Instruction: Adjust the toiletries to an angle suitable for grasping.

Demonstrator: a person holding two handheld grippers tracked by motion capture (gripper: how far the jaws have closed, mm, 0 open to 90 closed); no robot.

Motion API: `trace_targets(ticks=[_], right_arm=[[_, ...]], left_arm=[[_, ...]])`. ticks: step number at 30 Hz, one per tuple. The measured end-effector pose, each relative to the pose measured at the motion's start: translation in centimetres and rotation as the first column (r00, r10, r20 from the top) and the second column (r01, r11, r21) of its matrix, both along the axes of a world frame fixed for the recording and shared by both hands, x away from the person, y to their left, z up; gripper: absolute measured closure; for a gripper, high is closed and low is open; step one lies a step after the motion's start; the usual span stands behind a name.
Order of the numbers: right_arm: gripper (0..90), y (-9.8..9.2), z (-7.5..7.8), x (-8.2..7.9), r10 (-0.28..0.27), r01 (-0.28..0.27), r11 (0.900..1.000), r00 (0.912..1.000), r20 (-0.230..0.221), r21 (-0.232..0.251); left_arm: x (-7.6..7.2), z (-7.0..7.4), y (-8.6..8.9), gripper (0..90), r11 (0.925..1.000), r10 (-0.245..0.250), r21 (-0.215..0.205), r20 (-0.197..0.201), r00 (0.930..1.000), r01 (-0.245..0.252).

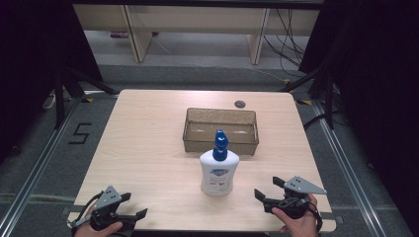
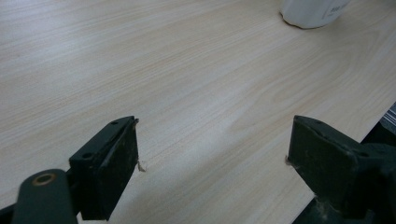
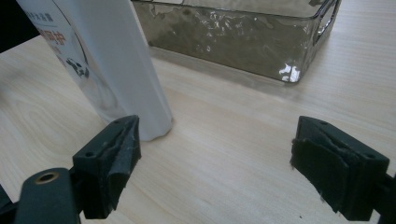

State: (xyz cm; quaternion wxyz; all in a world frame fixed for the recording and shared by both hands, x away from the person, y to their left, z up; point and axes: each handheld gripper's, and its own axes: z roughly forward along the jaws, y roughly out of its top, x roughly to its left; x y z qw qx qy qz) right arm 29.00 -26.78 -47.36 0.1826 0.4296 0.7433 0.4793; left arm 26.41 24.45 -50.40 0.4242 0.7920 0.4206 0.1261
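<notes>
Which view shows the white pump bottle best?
The high view: the white pump bottle appears whole there, upright with its blue pump, in front of the clear bin. The right gripper view crops it to its lower body. The left gripper view catches just its base edge.

Grey floor [image 1: 29,148], pale wooden furniture legs [image 1: 136,34], black curtains [image 1: 29,39] either side.

white bottle [image 1: 218,170] upright before clear bin [image 1: 220,130].
</notes>
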Motion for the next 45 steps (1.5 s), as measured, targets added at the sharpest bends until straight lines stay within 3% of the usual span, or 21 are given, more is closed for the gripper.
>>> trace_targets(ticks=[8, 11, 15, 16, 22, 25, 28, 31, 32, 33, 36, 38, 42, 45], right_arm=[[15.2, 0.1, -0.2, 0.0, 0.006, -0.006, 1.000, 0.9999, -0.016, 0.003], [15.1, 0.0, -0.1, 0.0, 0.014, -0.014, 1.000, 0.9999, -0.001, -0.010], [15.2, 0.3, -0.2, -0.1, 0.015, -0.014, 1.000, 0.9996, -0.025, 0.010], [15.2, 0.2, -0.2, 0.1, 0.021, -0.021, 1.000, 0.9997, 0.016, -0.014], [15.5, 0.3, -0.1, 0.1, 0.025, -0.024, 1.000, 0.9992, 0.033, -0.014], [16.5, 0.4, 0.2, -0.1, 0.025, -0.025, 1.000, 0.9980, 0.057, -0.004], [16.5, 0.4, 0.5, 0.0, 0.031, -0.030, 0.999, 0.9966, 0.077, -0.015], [16.6, 0.5, 0.6, -0.1, 0.032, -0.033, 0.999, 0.9960, 0.083, 0.005], [16.8, 0.7, 0.8, -0.4, 0.021, -0.023, 0.999, 0.9981, 0.058, 0.031], [17.0, 0.7, 0.8, -0.2, 0.031, -0.033, 0.999, 0.9959, 0.085, 0.021], [18.2, 0.9, 1.0, -0.2, 0.031, -0.035, 0.999, 0.9938, 0.107, 0.031], [19.2, 0.8, 1.3, -0.2, 0.046, -0.047, 0.999, 0.9924, 0.114, 0.005], [19.9, 1.2, 1.5, -0.2, 0.059, -0.062, 0.998, 0.9911, 0.119, 0.026], [20.1, 1.4, 1.8, -0.3, 0.069, -0.071, 0.997, 0.9912, 0.113, 0.016]], left_arm=[[-0.1, -0.1, -0.2, 15.5, 0.9998, 0.007, -0.020, -0.001, 1.0000, -0.007], [0.0, 0.0, 0.0, 15.5, 1.0000, -0.006, -0.001, -0.001, 1.0000, 0.006], [0.0, -0.1, -0.2, 15.5, 0.9997, 0.005, -0.023, 0.001, 1.0000, -0.005], [0.0, -0.1, -0.1, 15.5, 0.9999, -0.002, -0.013, 0.000, 1.0000, 0.002], [0.0, -0.1, -0.2, 15.5, 0.9995, 0.010, -0.030, 0.002, 1.0000, -0.009], [0.1, -0.1, 0.0, 15.5, 1.0000, -0.008, -0.004, 0.002, 1.0000, 0.008], [0.1, -0.1, 0.0, 15.5, 1.0000, -0.008, -0.006, 0.002, 1.0000, 0.008], [0.1, -0.1, 0.0, 15.4, 1.0000, -0.008, -0.005, -0.001, 1.0000, 0.008], [0.1, -0.1, 0.0, 15.5, 0.9999, -0.009, -0.005, 0.000, 1.0000, 0.009], [0.1, -0.1, 0.0, 15.5, 0.9999, -0.013, 0.000, 0.001, 0.9999, 0.013], [0.1, -0.2, -0.1, 15.5, 0.9999, -0.002, -0.015, -0.002, 1.0000, 0.002], [0.1, -0.2, -0.1, 15.5, 0.9999, -0.004, -0.013, -0.003, 1.0000, 0.004], [0.1, -0.2, -0.1, 15.5, 0.9999, -0.001, -0.015, -0.002, 1.0000, 0.001], [0.1, -0.2, -0.1, 15.5, 0.9999, -0.003, -0.012, -0.004, 1.0000, 0.003]])
